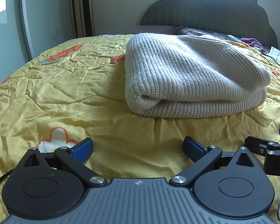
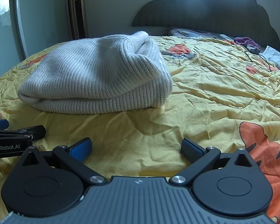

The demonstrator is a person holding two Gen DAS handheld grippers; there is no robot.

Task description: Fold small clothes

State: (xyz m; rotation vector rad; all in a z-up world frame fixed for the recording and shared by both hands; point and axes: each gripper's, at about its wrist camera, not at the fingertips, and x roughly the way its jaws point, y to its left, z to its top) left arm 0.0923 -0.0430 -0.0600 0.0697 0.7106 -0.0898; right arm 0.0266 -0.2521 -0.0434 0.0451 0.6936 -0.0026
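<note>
A: Well, the sweater (image 1: 192,74) is a thick, cream ribbed knit, folded into a rounded bundle with two stacked layers showing at its near edge.

B: Where does it lie?

A: On the crumpled yellow quilt (image 1: 65,93), a thin, creased fabric printed with orange and white cartoon patches, ahead of both tools and apart from them.

B: And the claws?

A: The left gripper (image 1: 138,150) is spread wide, holding nothing, its blue ridged pads (image 1: 83,150) over bare quilt. The right gripper (image 2: 136,149) is likewise released and empty. A scalloped, dark padded headboard (image 1: 214,9) rises behind.
</note>
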